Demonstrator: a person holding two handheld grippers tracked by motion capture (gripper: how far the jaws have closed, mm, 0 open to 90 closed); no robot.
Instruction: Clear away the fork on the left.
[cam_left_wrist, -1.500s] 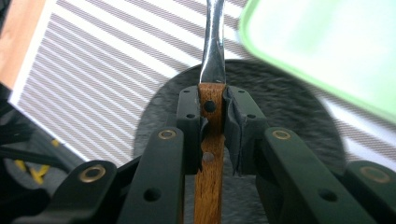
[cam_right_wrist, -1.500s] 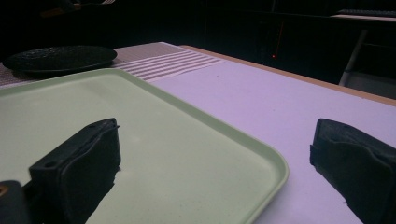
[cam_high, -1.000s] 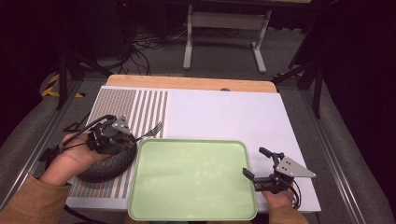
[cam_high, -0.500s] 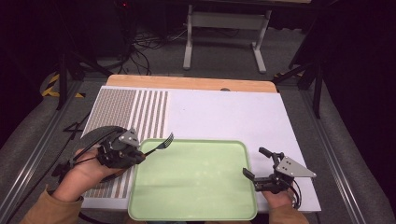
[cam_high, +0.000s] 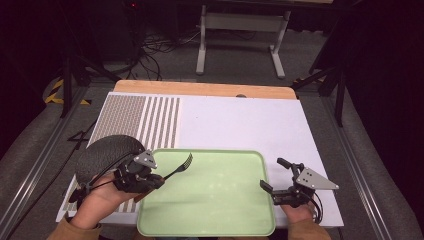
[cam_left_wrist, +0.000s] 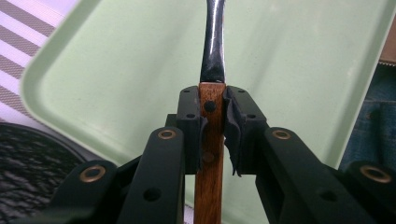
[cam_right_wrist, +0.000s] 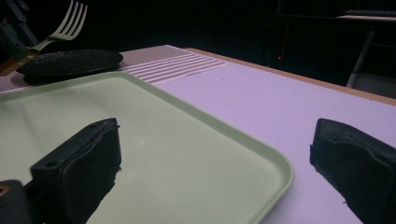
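Observation:
A pale green tray (cam_high: 220, 220) lies at the table's near edge. My left gripper (cam_high: 150, 181) is shut on a fork (cam_high: 181, 166) by its wooden handle (cam_left_wrist: 209, 154), and the tines reach over the tray's left side above its surface. The same fork (cam_right_wrist: 65, 23) shows raised at the far left of the right gripper view. A dark textured plate (cam_high: 102, 152) lies just left of the tray. My right gripper (cam_high: 274, 176) stands open at the tray's right rim (cam_right_wrist: 275, 163), one jaw over the tray, the other over the white table, nothing between them.
The white table top (cam_high: 245, 120) has a striped and dotted patch (cam_high: 145, 117) at its left and a wooden strip along the far edge. Beyond it are cables and a metal stand (cam_high: 240, 30) on the floor.
My left gripper has carried the fork rightward from above the dark plate to over the tray's left side, uncovering the plate. The right gripper has stayed put.

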